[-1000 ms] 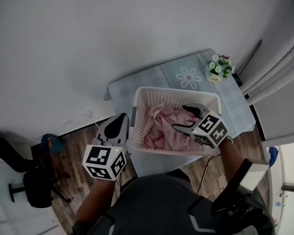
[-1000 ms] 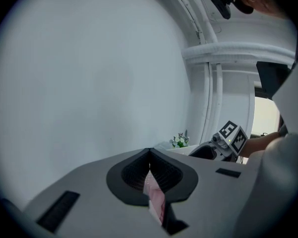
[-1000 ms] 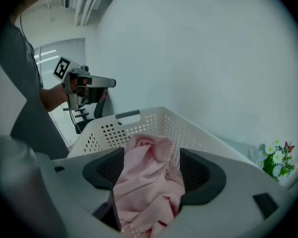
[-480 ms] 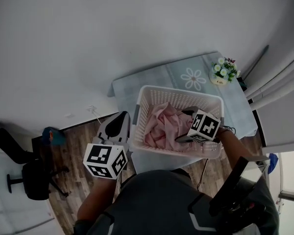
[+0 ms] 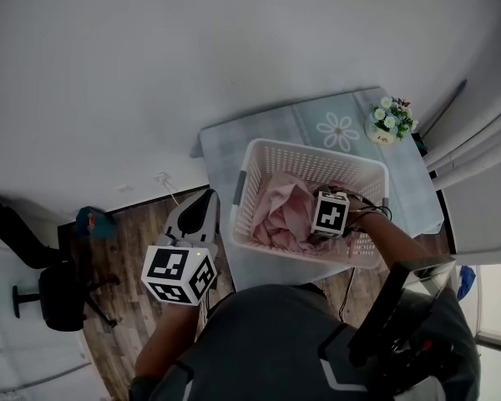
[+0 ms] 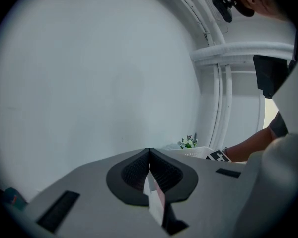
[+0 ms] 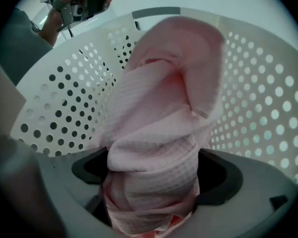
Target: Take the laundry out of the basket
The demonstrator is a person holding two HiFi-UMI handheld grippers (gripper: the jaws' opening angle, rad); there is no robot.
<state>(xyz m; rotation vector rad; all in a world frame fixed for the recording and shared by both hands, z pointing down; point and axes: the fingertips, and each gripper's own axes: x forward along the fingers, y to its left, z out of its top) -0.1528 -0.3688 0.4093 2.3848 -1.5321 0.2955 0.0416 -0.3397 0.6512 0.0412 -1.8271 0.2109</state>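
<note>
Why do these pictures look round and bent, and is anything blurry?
Gripper views: fisheye lens, black corners; in the right gripper view the basket wall bows, the weave of the pink cloth shows sharp. Head view: bent toward its edges; light soft, no glare.

The cloth-covered table (image 5: 271, 134) carries a white basket (image 5: 311, 149) and a small flower pot (image 5: 390, 121).

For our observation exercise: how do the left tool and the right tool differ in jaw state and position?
The left tool has its jaws together and empty; the right tool's jaws are opening, wide apart around the pink cloth. The left tool hangs outside the basket; the right tool reaches inside it. Both carry a marker cube.
</note>
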